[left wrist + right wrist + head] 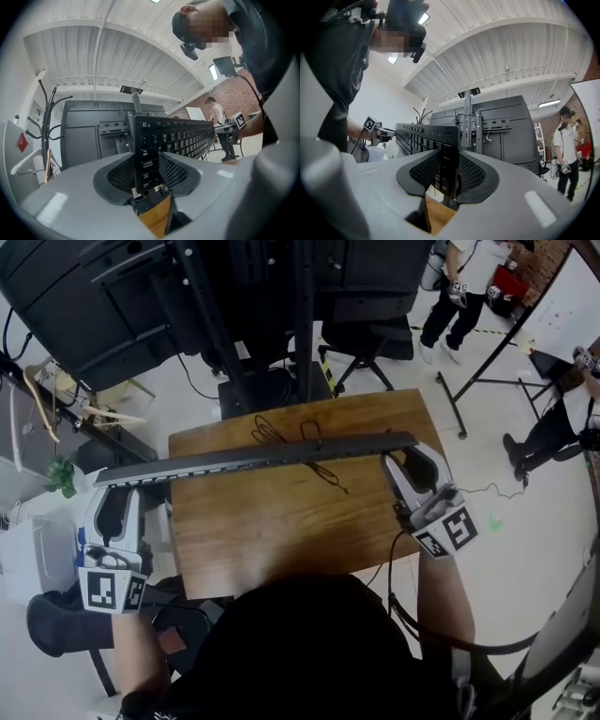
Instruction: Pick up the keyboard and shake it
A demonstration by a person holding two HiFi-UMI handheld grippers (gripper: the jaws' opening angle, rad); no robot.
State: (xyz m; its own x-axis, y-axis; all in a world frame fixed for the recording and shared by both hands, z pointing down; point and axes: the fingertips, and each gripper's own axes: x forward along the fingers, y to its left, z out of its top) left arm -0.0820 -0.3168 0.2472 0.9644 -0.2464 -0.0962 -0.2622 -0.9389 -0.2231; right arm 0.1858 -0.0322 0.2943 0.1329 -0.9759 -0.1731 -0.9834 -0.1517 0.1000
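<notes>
A long black keyboard (253, 457) hangs edge-on above the wooden table (281, 521), held at both ends. My left gripper (114, 491) is shut on its left end and my right gripper (405, 454) is shut on its right end. In the left gripper view the keyboard (168, 138) stands upright between the jaws with its keys facing right, the left gripper (146, 180) clamped on the end. The right gripper view shows the keyboard (424, 136) stretching away to the left, with the right gripper (447, 185) clamped on it. Its thin cable (319, 460) trails on the table.
A black monitor stand (281, 324) rises just behind the table. An office chair (366, 334) stands at the back right. People (459, 287) stand far right on the floor. A coat rack (47, 136) shows at the left of the left gripper view.
</notes>
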